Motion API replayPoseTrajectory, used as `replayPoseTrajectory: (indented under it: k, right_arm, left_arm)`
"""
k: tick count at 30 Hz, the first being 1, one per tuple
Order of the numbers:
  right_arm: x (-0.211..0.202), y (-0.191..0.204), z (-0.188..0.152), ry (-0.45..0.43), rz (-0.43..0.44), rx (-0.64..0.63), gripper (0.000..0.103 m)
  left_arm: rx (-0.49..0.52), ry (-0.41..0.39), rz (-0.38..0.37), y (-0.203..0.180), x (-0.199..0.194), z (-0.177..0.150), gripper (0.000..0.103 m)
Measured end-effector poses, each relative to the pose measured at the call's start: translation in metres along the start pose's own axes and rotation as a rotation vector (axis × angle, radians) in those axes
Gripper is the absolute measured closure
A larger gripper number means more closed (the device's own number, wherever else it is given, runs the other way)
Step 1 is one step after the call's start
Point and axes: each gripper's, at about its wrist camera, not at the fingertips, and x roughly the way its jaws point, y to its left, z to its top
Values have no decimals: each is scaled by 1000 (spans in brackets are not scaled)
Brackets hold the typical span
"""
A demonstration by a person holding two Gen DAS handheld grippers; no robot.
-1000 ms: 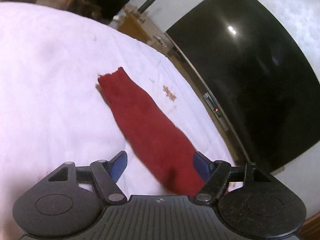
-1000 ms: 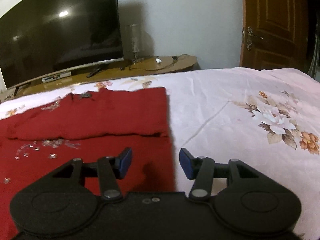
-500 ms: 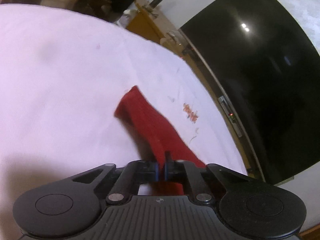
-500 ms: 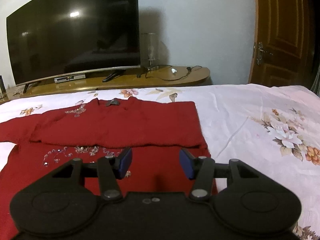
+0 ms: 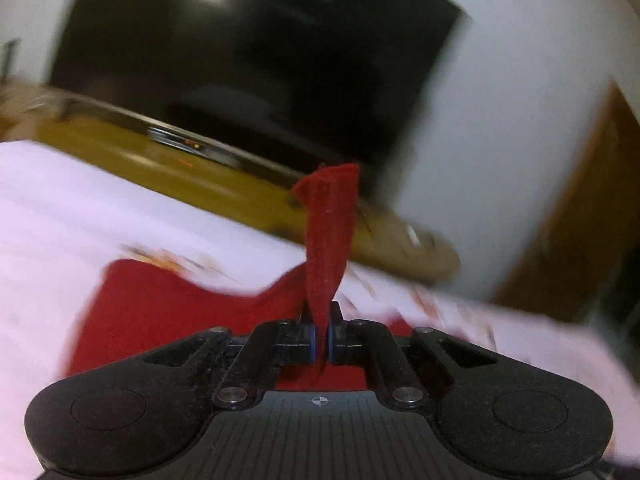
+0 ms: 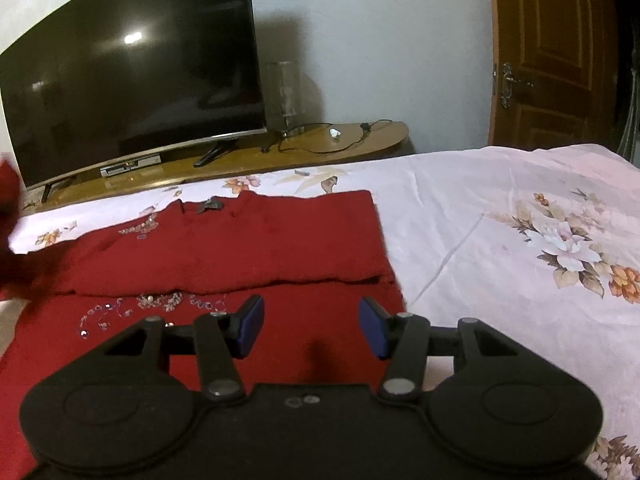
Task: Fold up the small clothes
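Observation:
A small red knit top (image 6: 240, 252) with silver beads lies on the floral bed sheet (image 6: 500, 220), its right side folded over the body. My left gripper (image 5: 321, 338) is shut on the top's left sleeve (image 5: 330, 236), which stands up out of the jaws, lifted off the bed; the body of the top (image 5: 160, 308) lies below. The lifted sleeve shows as a red blur at the left edge of the right wrist view (image 6: 10, 216). My right gripper (image 6: 311, 330) is open and empty, hovering over the top's lower right part.
A large black TV (image 6: 132, 76) stands on a low wooden bench (image 6: 320, 148) beyond the bed, with a glass lamp (image 6: 285, 96) and cables beside it. A brown wooden door (image 6: 556, 52) is at the right. The bed extends to the right.
My left gripper closed on the sleeve, lifted it off the bed and swung round toward the top's body and the TV. My right gripper stayed open and barely shifted.

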Motion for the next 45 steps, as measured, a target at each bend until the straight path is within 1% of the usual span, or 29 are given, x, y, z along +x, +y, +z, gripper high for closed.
replayPoseTrajectory:
  k: [4,6,9,10,11,13,14,15,16,19,21,23,25,28,29,30,32,33,35,36,37,38,40,41,42,43,44,45]
  right_arm:
    - [0,-9,7,-9,6,29,51]
    - [1,-15,12,-14,12,55,51]
    - [9,-22,18,0,29,100,50]
    - [13,-23,19,9,38,119,50]
    - [17,-25,21,17,50,139,49]
    - [27,-25,24,36,85,192,48]
    - [33,-25,26,44,110,219,47]
    - [38,-23,27,50,143,249,45]
    - [45,-20,28,61,183,281,45]
    - [70,-4,31,118,321,379,45]
    - [90,10,30,166,396,434,45]
    - [107,24,28,209,447,474,45]
    - [121,35,26,239,487,506,45]
    - [142,46,22,310,504,557,45]
    - [148,48,20,328,506,574,47]
    - [153,50,19,336,504,584,53]
    - [156,55,19,328,497,571,61]
    - [158,56,19,327,495,561,65]
    - [159,58,20,331,483,549,68]
    - [160,58,21,325,481,541,79]
    - [159,59,22,313,479,524,87]
    - [158,60,25,299,471,490,92]
    - [152,62,35,254,434,402,93]
    - [145,61,41,217,421,360,93]
    - [136,58,49,170,407,311,93]
    - [131,53,55,137,390,278,93]
    - [126,46,61,110,376,256,93]
    - [121,38,66,84,360,244,93]
  left_arm:
    - [101,105,-33,-64,39,-34,98]
    - [143,156,-32,-87,54,-52,98]
    - [191,227,-6,-105,76,-76,98]
    - [225,198,9,-111,79,-79,98]
    - [262,180,30,-120,78,-75,93]
    - [302,165,28,-129,67,-75,60]
    - [313,142,30,-129,56,-70,31]
    - [323,90,45,-128,40,-69,27]
    - [329,61,56,-122,28,-66,27]
    - [309,22,110,-97,-9,-64,27]
    - [295,11,195,-70,-21,-63,28]
    - [227,10,262,-38,-35,-59,28]
    - [170,41,306,-10,-38,-59,28]
    - [149,71,331,11,-37,-67,28]
    - [141,82,340,17,-31,-69,28]
    - [128,92,344,22,-29,-70,28]
    - [101,101,335,31,-27,-73,28]
    - [107,99,333,31,-25,-74,28]
    - [112,100,323,31,-14,-73,28]
    - [110,102,319,30,-13,-72,28]
    - [109,107,320,30,-8,-72,28]
    - [112,108,319,31,-7,-74,31]
    - [117,109,318,32,-5,-74,35]
    - [120,108,319,33,-5,-72,40]
    - [127,108,322,33,-4,-71,47]
    - [132,107,323,34,-3,-70,52]
    - [131,107,318,35,-1,-68,64]
    - [128,109,306,37,0,-67,74]
